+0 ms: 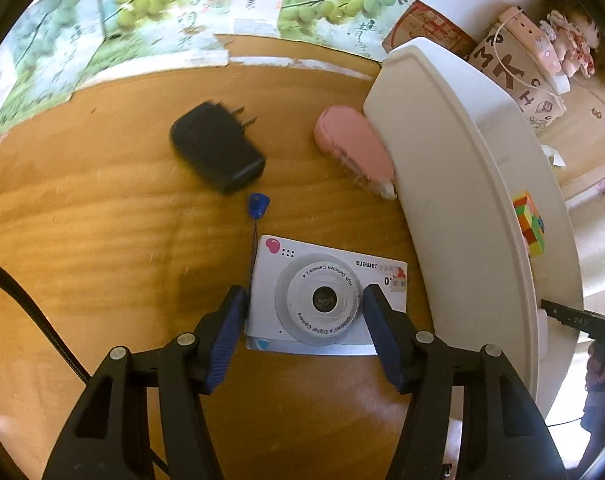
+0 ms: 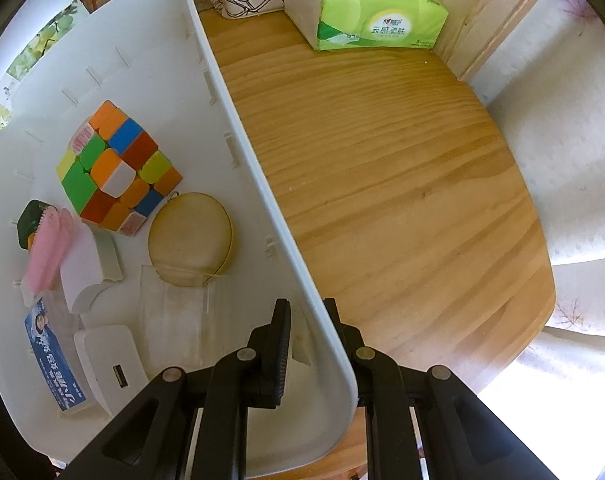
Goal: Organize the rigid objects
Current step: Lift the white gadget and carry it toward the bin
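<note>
While its jaws straddle the camera (image 1: 326, 296), the left gripper (image 1: 304, 308) has one pad at the body's short edge and the other beside the lens ring; whether they press yet cannot be told, so it reads as open around it, lined up for a pick. The camera lies flat, lens up, on the desk (image 1: 102, 220) just beside the bin (image 1: 454, 184), its strap running toward the black charger (image 1: 216, 148). A pink brush (image 1: 354, 148) rests against the bin's outer wall. The right gripper (image 2: 306, 344) is clamped on the bin's rim, one jaw inside and one outside, probably to steady it. Already in the bin lie a cube (image 2: 114, 168), a round disc (image 2: 190, 236), and several small boxes.
</note>
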